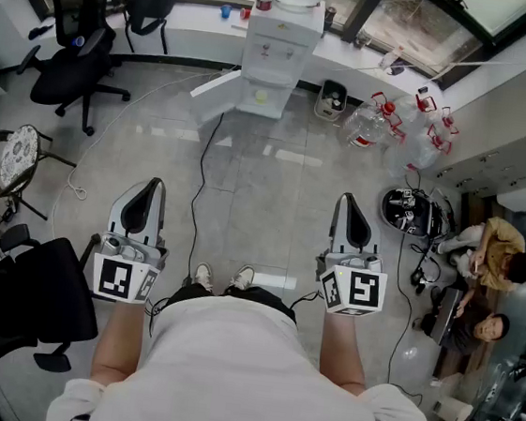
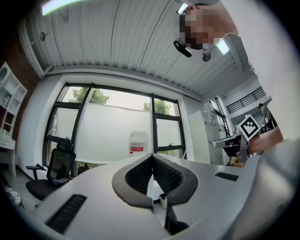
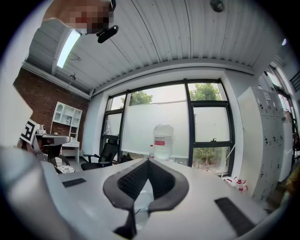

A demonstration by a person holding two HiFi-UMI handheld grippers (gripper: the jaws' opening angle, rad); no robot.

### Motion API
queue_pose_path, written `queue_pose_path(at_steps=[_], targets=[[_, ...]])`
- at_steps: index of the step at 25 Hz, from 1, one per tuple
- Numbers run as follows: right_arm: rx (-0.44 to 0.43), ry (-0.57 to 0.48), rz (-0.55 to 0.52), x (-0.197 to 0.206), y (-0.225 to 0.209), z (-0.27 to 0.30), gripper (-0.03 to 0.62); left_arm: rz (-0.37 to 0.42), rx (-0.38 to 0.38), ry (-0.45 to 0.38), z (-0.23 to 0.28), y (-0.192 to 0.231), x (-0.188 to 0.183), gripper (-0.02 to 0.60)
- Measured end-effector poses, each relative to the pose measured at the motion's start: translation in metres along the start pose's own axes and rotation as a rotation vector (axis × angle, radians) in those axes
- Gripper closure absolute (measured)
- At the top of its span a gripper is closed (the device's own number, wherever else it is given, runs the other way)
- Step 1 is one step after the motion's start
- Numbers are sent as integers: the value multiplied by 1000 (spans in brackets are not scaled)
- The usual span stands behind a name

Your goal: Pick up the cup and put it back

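Note:
I cannot make out a cup for certain; a small blue thing (image 1: 225,10) stands on the window ledge, and a yellowish spot (image 1: 260,96) shows in the alcove of the white water dispenser (image 1: 278,44). My left gripper (image 1: 153,189) and right gripper (image 1: 348,203) are held at waist height over the grey floor and point at the dispenser, well short of it. Both are shut with nothing between the jaws. In the left gripper view the left gripper (image 2: 152,157) has its pads together in front of the dispenser's bottle (image 2: 138,143). The right gripper (image 3: 147,161) looks the same, under the bottle (image 3: 162,139).
A black office chair (image 1: 73,53) stands at the far left, a round stool (image 1: 19,154) nearer, and another dark chair (image 1: 22,300) beside my left arm. Empty water jugs (image 1: 386,125) lie right of the dispenser. A cable (image 1: 202,179) crosses the floor. Two people (image 1: 488,264) sit at the right.

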State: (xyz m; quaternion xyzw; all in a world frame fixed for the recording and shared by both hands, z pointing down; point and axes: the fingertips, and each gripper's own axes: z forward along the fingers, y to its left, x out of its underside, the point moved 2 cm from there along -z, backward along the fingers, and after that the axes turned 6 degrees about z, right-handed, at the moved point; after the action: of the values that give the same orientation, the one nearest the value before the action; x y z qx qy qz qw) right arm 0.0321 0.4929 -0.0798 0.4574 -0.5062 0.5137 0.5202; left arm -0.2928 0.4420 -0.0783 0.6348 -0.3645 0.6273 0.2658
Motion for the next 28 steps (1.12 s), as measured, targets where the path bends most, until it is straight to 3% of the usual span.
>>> queue_pose_path(at_steps=[10, 16, 23, 28], targets=[[-26, 18, -1, 8, -15, 4, 574, 5, -9, 16, 13, -12, 4, 558], [-74, -8, 69, 13, -32, -1, 574, 8, 3, 34, 24, -32, 7, 558], [-85, 54, 123, 46, -48, 6, 574, 47, 14, 59, 36, -48, 7, 558], [-109, 73, 98, 52, -51, 30, 574, 13, 0, 68, 64, -40, 26, 558]])
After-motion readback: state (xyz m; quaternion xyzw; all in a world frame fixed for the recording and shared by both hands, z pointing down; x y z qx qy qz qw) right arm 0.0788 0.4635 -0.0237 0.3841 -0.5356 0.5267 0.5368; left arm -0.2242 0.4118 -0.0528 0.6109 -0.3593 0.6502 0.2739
